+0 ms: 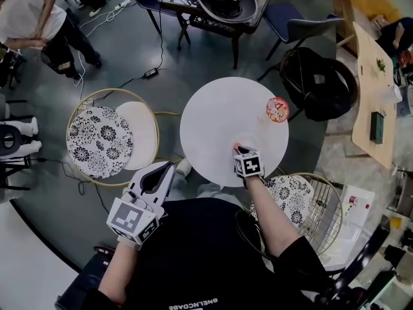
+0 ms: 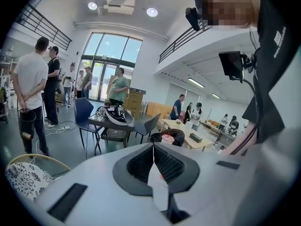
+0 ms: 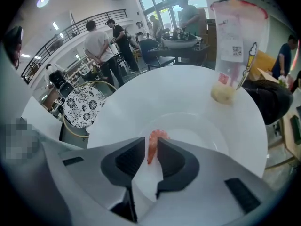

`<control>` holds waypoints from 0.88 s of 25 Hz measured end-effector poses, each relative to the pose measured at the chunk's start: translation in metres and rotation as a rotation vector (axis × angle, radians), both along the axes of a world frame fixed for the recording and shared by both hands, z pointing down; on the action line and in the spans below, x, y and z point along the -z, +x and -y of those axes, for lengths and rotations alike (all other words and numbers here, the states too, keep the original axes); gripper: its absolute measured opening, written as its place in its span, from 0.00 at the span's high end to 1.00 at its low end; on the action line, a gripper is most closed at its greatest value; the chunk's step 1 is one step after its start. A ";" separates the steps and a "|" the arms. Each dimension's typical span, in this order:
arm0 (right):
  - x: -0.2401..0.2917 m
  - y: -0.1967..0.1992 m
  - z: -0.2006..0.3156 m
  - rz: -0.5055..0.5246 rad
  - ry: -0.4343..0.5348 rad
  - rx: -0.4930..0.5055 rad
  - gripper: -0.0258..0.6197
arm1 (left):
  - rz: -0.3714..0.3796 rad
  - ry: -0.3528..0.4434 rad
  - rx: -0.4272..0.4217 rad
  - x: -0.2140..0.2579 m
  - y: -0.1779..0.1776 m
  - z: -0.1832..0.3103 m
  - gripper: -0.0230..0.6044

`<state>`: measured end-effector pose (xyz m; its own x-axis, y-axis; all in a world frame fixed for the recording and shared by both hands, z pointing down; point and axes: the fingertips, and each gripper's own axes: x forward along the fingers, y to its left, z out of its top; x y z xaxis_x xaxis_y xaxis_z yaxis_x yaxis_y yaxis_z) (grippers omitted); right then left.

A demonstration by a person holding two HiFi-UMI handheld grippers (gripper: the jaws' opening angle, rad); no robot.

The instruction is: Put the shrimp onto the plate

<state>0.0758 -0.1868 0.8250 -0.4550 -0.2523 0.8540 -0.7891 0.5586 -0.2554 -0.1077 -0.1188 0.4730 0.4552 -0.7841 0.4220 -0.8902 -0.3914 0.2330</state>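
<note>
A pink shrimp (image 3: 153, 145) sits pinched between the dark pads of my right gripper (image 3: 151, 155), just above the near part of a shallow white plate (image 3: 211, 131). The plate lies on a round white table (image 1: 213, 108). In the head view my right gripper (image 1: 240, 149) reaches over the table's near right part; the plate barely stands out against the white top there. My left gripper (image 1: 157, 175) hangs off the table near my body, its pads (image 2: 164, 166) meeting at the tip with nothing between them.
A tall clear cup with a red lid (image 1: 277, 109) stands on the table's right side, beyond the plate (image 3: 235, 41). Round stools with black-and-white patterned seats (image 1: 100, 141) flank the table. A black bag on a chair (image 1: 319, 82) is at the right. People stand at the back left.
</note>
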 end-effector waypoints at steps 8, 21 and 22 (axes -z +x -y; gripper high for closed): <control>0.001 0.006 -0.005 0.007 -0.006 -0.014 0.75 | -0.007 -0.001 -0.011 0.000 0.004 0.003 0.95; 0.051 0.026 -0.012 0.051 0.042 -0.119 0.75 | -0.047 0.003 -0.122 0.000 0.022 0.014 0.95; 0.055 0.027 -0.013 0.055 0.047 -0.130 0.75 | -0.051 0.002 -0.135 0.000 0.024 0.015 0.95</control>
